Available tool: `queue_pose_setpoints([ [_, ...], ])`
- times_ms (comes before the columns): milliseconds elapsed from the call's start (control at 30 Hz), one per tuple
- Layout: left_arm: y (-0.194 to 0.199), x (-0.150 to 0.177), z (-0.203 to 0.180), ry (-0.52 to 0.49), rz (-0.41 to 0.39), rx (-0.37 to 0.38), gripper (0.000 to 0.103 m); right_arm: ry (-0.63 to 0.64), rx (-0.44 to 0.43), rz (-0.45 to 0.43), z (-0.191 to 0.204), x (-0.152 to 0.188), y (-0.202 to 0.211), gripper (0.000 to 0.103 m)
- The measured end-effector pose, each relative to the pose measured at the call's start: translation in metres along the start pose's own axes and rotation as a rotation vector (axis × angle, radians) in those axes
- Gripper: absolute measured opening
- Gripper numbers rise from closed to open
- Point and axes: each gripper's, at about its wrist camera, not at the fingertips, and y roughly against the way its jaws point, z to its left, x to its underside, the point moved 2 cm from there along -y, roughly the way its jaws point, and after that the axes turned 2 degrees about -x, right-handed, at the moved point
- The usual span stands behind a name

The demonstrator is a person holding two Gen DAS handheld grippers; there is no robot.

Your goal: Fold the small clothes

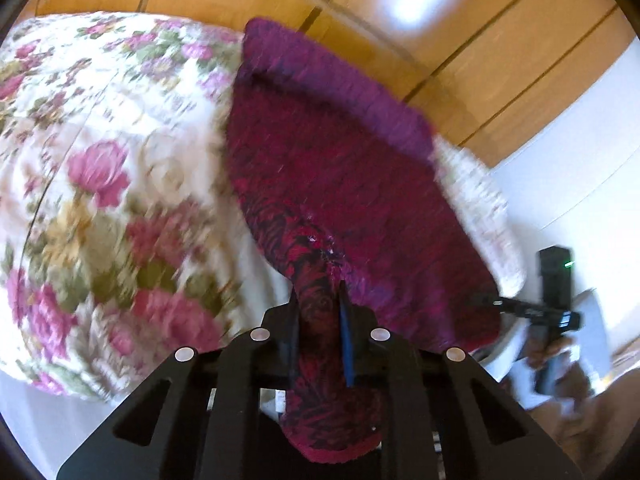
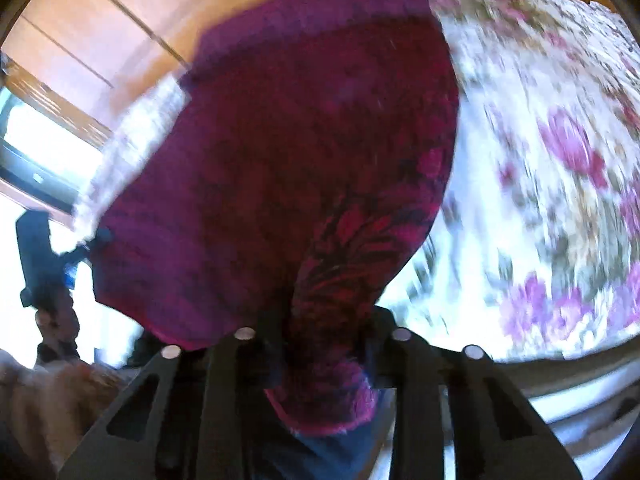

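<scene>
A dark red and purple patterned cloth (image 1: 340,168) hangs stretched in the air above a floral bedspread (image 1: 100,168). My left gripper (image 1: 318,300) is shut on one corner of it, the fabric bunched between the jaws and spilling back over the gripper body. My right gripper (image 2: 328,312) is shut on the other corner of the same cloth (image 2: 300,140), which fills the middle of the right wrist view. The right gripper also shows in the left wrist view (image 1: 552,312) at the cloth's far edge, and the left gripper shows in the right wrist view (image 2: 44,264).
The floral bedspread (image 2: 560,160) lies under and beside the cloth. Wooden wall panels (image 1: 400,8) stand behind it. A white wall (image 1: 580,160) is at the right. A bright window (image 2: 36,148) shows at the left of the right wrist view.
</scene>
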Motion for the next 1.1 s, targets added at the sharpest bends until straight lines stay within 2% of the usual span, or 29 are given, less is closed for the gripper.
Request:
queue_pose_setpoints([
  [133,0.007,-0.028,-0.008,0.027,-0.065,0.085,0.013,-0.025,-0.092,-0.110,0.008,-0.034,0.013,0.025],
  [200,0.001,-0.044,-0.009,0.039,-0.082,0.104,0.013,-0.065,-0.126,-0.150,0.006,-0.052,0.012,0.025],
  [333,-0.020,-0.080,-0.007,0.077,-0.094,0.107,0.013,-0.163,-0.131,-0.204,-0.013,-0.086,0.003,0.025],
  [400,-0.035,-0.102,0.000,0.133,-0.087,0.132,0.013,-0.215,-0.120,-0.229,-0.022,-0.104,0.000,0.024],
  [533,-0.063,-0.136,0.012,0.201,-0.070,0.121,0.013,-0.275,-0.075,-0.236,-0.035,-0.128,-0.012,0.025],
  [633,-0.082,-0.157,0.019,0.247,-0.039,0.111,0.013,-0.276,-0.054,-0.222,-0.037,-0.142,-0.022,0.035],
  [667,-0.086,-0.162,0.022,0.278,-0.030,0.106,0.017,-0.286,-0.063,-0.217,-0.038,-0.138,-0.025,0.039],
  [700,-0.091,-0.166,0.028,0.325,-0.006,0.129,0.025,-0.295,-0.066,-0.215,-0.040,-0.141,-0.027,0.043],
  [733,-0.093,-0.169,0.033,0.368,0.008,0.162,0.029,-0.310,-0.072,-0.212,-0.043,-0.143,-0.029,0.044],
  [767,-0.092,-0.173,0.041,0.434,0.009,0.213,0.038,-0.320,-0.084,-0.210,-0.044,-0.143,-0.029,0.049],
  [800,-0.089,-0.174,0.048,0.479,-0.004,0.264,0.050,-0.333,-0.113,-0.209,-0.050,-0.148,-0.031,0.061],
  [833,-0.086,-0.177,0.053,0.508,-0.022,0.298,0.059,-0.348,-0.161,-0.223,-0.054,-0.150,-0.029,0.068],
  [867,-0.079,-0.178,0.059,0.530,-0.052,0.316,0.061,-0.353,-0.183,-0.239,-0.054,-0.149,-0.026,0.079],
  [900,-0.071,-0.180,0.064,0.533,-0.094,0.292,0.066,-0.353,-0.194,-0.255,-0.054,-0.149,-0.022,0.087],
  [967,-0.055,-0.181,0.074,0.511,-0.153,0.197,0.067,-0.345,-0.195,-0.300,-0.054,-0.146,-0.009,0.095],
  [1100,-0.040,-0.165,0.088,0.464,-0.169,0.115,0.075,-0.310,-0.126,-0.341,-0.055,-0.133,0.016,0.099],
])
